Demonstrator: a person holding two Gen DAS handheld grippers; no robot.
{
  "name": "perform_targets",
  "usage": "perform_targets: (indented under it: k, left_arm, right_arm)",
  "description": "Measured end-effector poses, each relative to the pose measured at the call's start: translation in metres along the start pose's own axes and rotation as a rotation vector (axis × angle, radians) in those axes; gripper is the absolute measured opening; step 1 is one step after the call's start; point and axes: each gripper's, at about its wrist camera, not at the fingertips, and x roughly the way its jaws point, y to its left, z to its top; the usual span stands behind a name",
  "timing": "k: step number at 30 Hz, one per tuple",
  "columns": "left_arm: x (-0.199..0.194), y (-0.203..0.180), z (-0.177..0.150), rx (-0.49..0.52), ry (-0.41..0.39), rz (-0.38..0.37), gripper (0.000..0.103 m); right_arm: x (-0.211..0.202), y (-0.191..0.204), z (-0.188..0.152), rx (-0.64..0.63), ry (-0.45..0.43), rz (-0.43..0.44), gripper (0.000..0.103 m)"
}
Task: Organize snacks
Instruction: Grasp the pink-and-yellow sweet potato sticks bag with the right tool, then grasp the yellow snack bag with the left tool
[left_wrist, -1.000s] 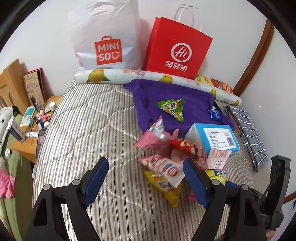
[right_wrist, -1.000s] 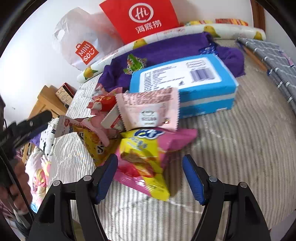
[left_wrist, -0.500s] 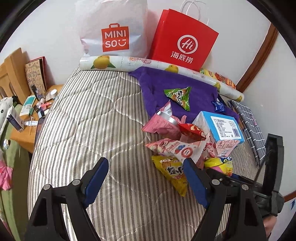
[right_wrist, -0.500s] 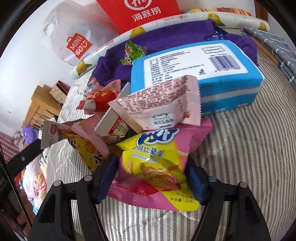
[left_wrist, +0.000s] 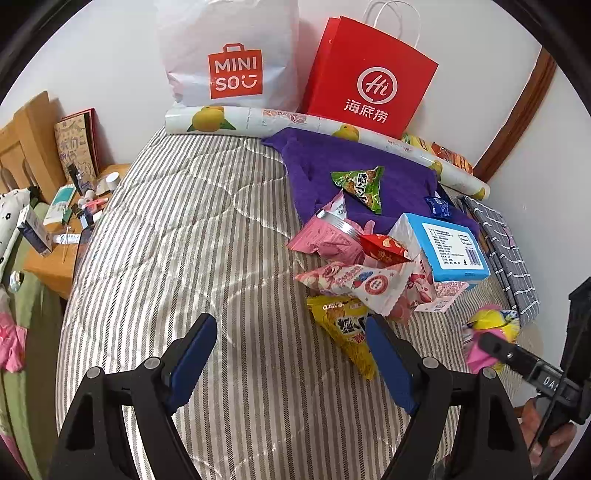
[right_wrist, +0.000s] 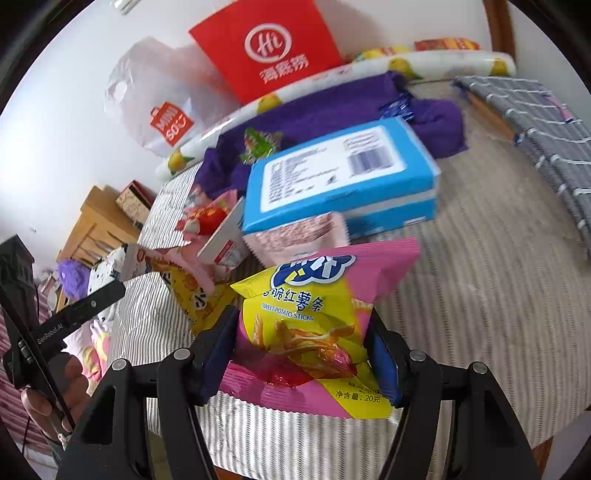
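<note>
Your right gripper (right_wrist: 301, 354) has just been closing, and its blue pads now clamp the pink-and-yellow sweet potato sticks bag (right_wrist: 314, 325), lifted at the near edge of the snack pile (left_wrist: 369, 273) on the striped mattress (left_wrist: 184, 240). Your left gripper (left_wrist: 291, 356) hangs wide open, empty, above bare mattress left of the pile.

My view: white wall (left_wrist: 110, 55) ahead, plain, evenly lit. Brown wooden trim (left_wrist: 517, 118) runs slanting up at right corner. Bed (left_wrist: 177, 236) with grey-and-white striped quilted cover fills middle. Left of bed, light wooden nightstand (left_wrist: 51, 266) cluttered with small bottles and boxes; wooden headboard (left_wrist: 22, 140) behind it. Soft daylight, faint shadows on cover.
</note>
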Motion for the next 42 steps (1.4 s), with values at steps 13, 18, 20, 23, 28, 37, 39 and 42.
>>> perform_targets:
  k: [13, 18, 20, 23, 28, 37, 39, 42]
  left_arm:
    - [0.02, -0.017, -0.013, -0.009, 0.047, -0.083, 0.082]
    - [0.04, -0.032, -0.014, -0.007, 0.073, -0.081, 0.082]
    - [0.047, -0.034, -0.014, -0.022, 0.077, -0.072, 0.082]
    - [0.057, -0.033, -0.014, -0.063, 0.087, -0.078, 0.081]
    - [0.072, -0.028, -0.013, -0.134, 0.115, -0.112, 0.078]
    - [0.068, -0.033, -0.017, -0.119, 0.104, -0.133, 0.045]
    - [0.065, -0.031, -0.02, -0.126, 0.108, -0.137, 0.042]
    - [0.056, -0.029, -0.028, -0.13, 0.122, -0.153, 0.039]
  right_arm:
    - [-0.026, -0.038, -0.008, 0.019, -0.051, -0.079, 0.066]
    - [-0.026, -0.042, -0.008, 0.006, -0.052, -0.087, 0.066]
    - [-0.025, -0.043, -0.009, 0.0, -0.051, -0.096, 0.066]
    - [-0.024, -0.047, -0.01, -0.005, -0.049, -0.098, 0.066]
    - [-0.021, -0.057, -0.01, 0.013, -0.038, -0.093, 0.066]
    - [-0.02, -0.06, -0.012, 0.011, -0.026, -0.09, 0.066]
    - [-0.023, -0.059, -0.013, 0.005, -0.031, -0.092, 0.066]
    - [-0.032, -0.057, -0.017, -0.011, -0.051, -0.101, 0.066]
